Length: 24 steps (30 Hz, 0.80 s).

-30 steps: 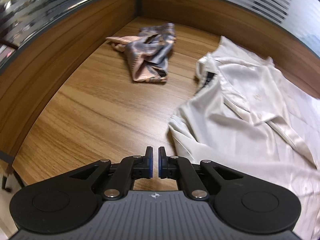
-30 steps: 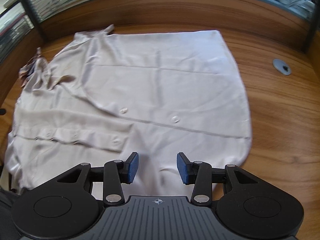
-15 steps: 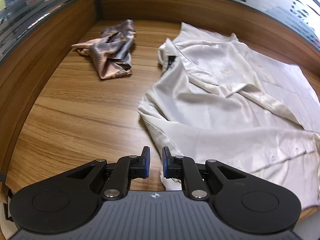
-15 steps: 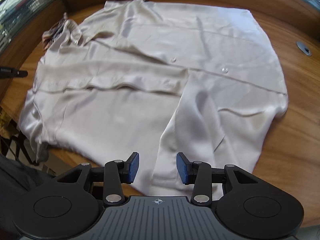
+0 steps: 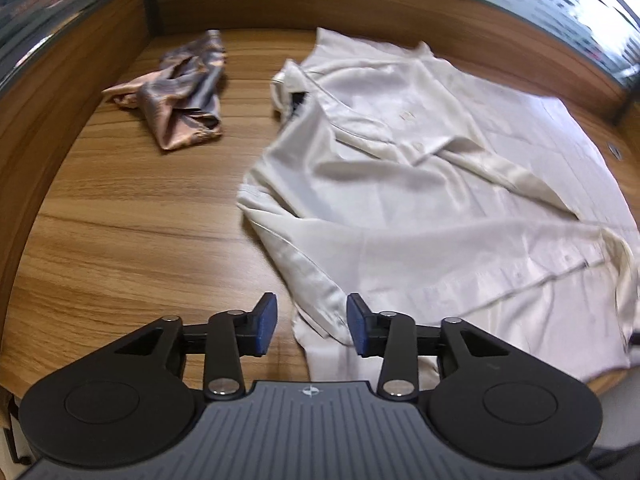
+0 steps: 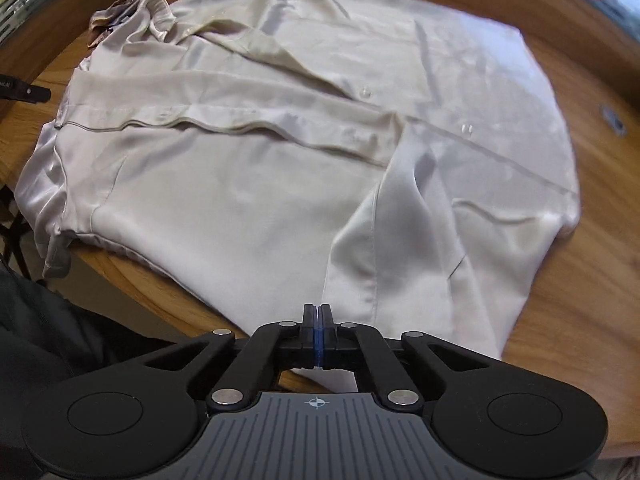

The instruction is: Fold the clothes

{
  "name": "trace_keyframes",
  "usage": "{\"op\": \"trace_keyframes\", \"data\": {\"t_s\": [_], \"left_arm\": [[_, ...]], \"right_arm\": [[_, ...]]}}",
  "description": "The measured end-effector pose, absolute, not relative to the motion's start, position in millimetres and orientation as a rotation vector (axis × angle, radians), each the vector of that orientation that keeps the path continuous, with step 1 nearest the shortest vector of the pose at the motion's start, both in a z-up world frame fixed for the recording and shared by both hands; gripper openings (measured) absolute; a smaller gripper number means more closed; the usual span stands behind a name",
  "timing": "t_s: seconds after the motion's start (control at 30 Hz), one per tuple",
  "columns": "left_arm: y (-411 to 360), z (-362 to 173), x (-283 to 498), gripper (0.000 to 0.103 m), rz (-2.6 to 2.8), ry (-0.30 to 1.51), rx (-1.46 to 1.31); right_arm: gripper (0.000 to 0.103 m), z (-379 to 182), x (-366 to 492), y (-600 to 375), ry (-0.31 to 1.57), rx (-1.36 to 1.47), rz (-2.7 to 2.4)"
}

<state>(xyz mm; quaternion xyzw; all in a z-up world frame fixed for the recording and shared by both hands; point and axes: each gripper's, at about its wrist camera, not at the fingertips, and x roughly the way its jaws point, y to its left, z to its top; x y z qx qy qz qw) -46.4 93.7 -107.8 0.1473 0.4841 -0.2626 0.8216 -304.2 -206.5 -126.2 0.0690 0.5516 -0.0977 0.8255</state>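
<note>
**A:** Right wrist view first: your right gripper [image 6: 319, 330] is clenched tight, pads together, right at the near edge of the cream shirt [image 6: 280, 168]. Cloth runs under the fingers, but I cannot tell whether any of it is pinched between the pads or whether they have closed on nothing.

**B:** And your left gripper [image 5: 311, 330]?

**A:** Released, pads standing well apart, straddling the shirt's near corner by the sleeve edge. Nothing is held in it.

**B:** So how far along are you?

**A:** Judging by the lie of things, the shirt is mostly spread flat on the wooden table [image 5: 120, 248], front up, buttons showing. One sleeve [image 6: 224, 120] is laid across the chest, and a flap at the lower right is turned over the body. That reads as a partial fold at most; you have no compact, squared stack. The patterned garment [image 5: 180, 96], over by the far left corner, is crumpled rather than folded. Both pieces look to need work.

**B:** Anything you can't make out?

**A:** The shirt's near hem hangs over the table's edge and is cut off by the gripper body. Its far sleeve is not clearly traceable. Motion blur softens the right side of the left wrist view. The dark shape at lower left in the right wrist view is unclear.
</note>
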Motion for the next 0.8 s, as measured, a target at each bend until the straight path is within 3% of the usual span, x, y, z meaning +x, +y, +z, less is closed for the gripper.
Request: {"op": "trace_keyframes", "data": {"t_s": [0.07,0.27,0.57,0.8], "left_arm": [[88.8,-111.0,-52.2,0.05,-0.581,1.024,0.344],[70.1,-124.9,-68.5,0.051,-0.616,0.986,0.45],[57.5,-148.2,-82.6,0.052,-0.646,0.954,0.669],[52.0,-148.2,-84.3,0.053,-0.65,0.815,0.783]], "right_arm": [[0.002,-114.8,-303.4,-206.0,1.149,0.13,-0.214],[0.002,-89.1,-300.0,-219.2,1.119,0.098,-0.241],[0.004,-97.5,-306.1,-223.7,1.137,0.124,-0.265],[0.004,-103.4,-310.6,-221.1,1.15,0.145,-0.284]]}}
